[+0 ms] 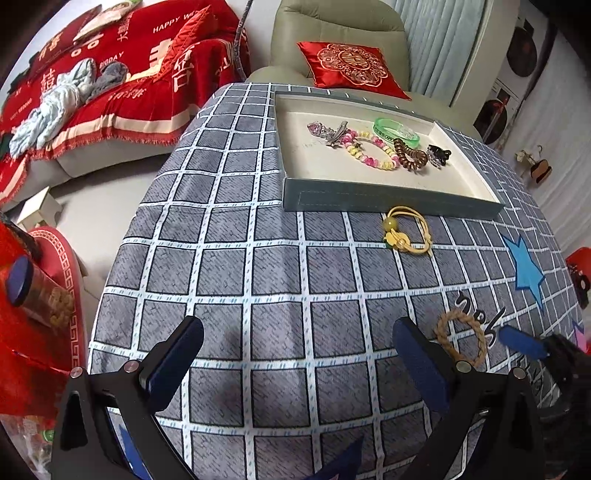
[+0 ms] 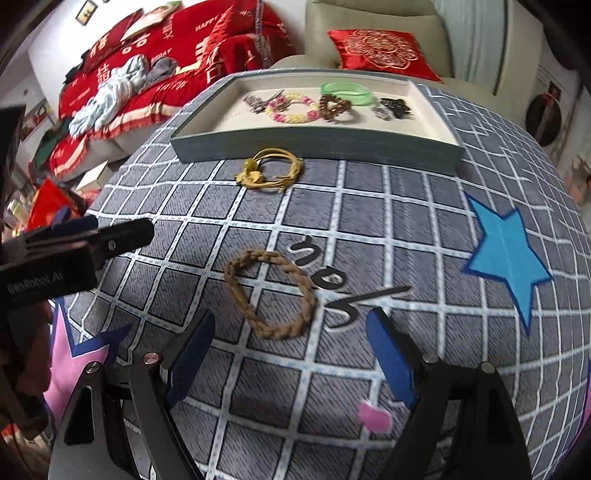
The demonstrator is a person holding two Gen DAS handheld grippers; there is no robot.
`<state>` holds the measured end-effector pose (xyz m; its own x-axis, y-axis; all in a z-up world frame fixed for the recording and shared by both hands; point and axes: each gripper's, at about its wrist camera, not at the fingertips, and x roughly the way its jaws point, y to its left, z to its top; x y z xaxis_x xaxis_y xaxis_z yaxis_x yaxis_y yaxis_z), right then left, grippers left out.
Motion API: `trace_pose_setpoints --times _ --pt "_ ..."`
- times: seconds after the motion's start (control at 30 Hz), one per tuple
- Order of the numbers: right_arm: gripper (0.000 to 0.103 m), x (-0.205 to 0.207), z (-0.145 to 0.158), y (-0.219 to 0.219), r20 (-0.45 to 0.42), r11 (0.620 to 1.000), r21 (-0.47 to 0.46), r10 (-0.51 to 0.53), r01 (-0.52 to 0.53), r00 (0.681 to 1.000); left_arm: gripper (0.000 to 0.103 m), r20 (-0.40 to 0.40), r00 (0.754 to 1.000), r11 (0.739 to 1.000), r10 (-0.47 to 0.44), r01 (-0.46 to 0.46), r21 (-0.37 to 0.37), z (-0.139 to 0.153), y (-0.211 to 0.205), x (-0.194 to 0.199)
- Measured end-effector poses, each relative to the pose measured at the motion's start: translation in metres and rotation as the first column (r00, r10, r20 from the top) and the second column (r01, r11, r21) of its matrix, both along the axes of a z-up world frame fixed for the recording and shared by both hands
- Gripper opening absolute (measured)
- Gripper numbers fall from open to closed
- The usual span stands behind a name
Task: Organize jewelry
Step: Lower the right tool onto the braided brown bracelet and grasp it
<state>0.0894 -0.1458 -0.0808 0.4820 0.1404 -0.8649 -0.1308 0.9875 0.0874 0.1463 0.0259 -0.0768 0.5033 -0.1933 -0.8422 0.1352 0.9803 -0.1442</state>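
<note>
Grey cloth with a white grid and blue stars covers the counter point(image 2: 369, 206); beyond it stand a red-draped sofa point(image 1: 110, 92) and a pale armchair point(image 1: 332, 33) with a red cushion. A braided tan rope bracelet point(image 2: 269, 291) lies near, between the right gripper's point(image 2: 291, 354) spread, empty jaws. The left gripper point(image 1: 295, 354) is also wide apart, and a yellow cord bracelet point(image 2: 271, 173) sits just before the far blue-grey tray point(image 2: 314, 146).
</note>
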Motion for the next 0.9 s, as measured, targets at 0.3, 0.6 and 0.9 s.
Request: trace_pose_setpoints --times 0.3,0.6,0.9 --pt "0.065 -0.002 0.0 0.012 0.041 0.995 -0.09 0.043 -0.039 0.998 0.103 0.011 0.996 0.995 -0.094 0.094 -0.013 0.002 -0.032 0.02" --pt "0.014 -0.009 0.004 0.0 0.067 0.999 -0.048 0.007 -0.003 0.998 0.101 0.004 0.992 0.992 -0.127 0.127 -0.015 -0.002 -0.066 0.045" --pt "0.014 -0.01 0.004 -0.003 0.068 1.0 -0.019 -0.005 0.006 0.998 0.089 -0.02 0.997 0.996 -0.073 0.071 -0.054 -0.008 -0.079 0.063"
